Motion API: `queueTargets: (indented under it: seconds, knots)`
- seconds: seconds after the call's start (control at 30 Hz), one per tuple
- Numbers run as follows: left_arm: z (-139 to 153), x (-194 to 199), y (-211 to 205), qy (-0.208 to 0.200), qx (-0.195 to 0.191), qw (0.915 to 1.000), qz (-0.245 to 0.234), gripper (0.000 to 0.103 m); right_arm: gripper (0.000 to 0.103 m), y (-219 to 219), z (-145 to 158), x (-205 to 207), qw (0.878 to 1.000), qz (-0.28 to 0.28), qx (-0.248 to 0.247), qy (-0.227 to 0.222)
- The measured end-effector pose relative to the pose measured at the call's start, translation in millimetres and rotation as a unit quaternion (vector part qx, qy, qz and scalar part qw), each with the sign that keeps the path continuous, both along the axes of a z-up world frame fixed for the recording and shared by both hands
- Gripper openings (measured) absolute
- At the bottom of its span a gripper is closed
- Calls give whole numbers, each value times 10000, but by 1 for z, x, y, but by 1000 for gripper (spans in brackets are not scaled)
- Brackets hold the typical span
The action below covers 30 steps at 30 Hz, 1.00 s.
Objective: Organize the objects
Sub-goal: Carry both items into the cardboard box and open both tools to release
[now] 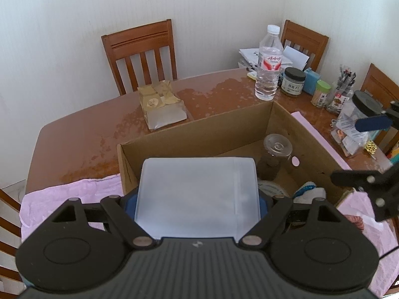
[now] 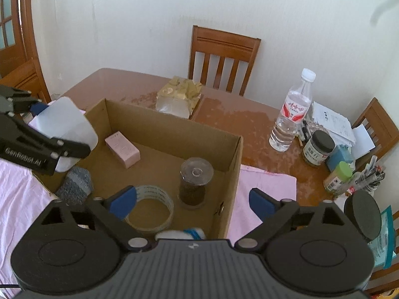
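My left gripper is shut on a white flat packet and holds it over the near left part of the open cardboard box. The packet and left gripper also show in the right wrist view at the box's left edge. My right gripper is open and empty above the box's near right wall. Inside the box are a pink carton, a glass jar of dark granules, a tape roll and a grey knitted item.
The box stands on a pink cloth on a brown table. A gold and silver packet lies behind the box. A water bottle, dark-lidded jars, papers and a pen holder crowd the far right. Wooden chairs surround the table.
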<state>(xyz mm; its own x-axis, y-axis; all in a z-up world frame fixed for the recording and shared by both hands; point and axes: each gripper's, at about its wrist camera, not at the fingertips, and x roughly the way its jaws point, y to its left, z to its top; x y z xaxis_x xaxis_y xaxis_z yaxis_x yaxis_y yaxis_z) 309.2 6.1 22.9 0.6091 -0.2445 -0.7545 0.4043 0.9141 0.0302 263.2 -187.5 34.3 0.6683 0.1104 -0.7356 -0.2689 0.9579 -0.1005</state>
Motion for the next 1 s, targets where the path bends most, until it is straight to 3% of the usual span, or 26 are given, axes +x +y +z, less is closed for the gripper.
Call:
queueTargets:
  seconds: [0.47, 0.57, 1.0]
  knots:
    - [-29, 23, -9, 248, 133, 9995, 122, 83, 103, -21, -13, 0, 9993, -268, 131, 213]
    - [-33, 27, -9, 295, 134, 9992, 242, 92, 103, -25, -16, -3, 9987, -359, 229, 264]
    - [-19, 6, -6, 30, 199, 9990, 387, 98, 103, -40, -22, -19, 9971, -578, 374, 311]
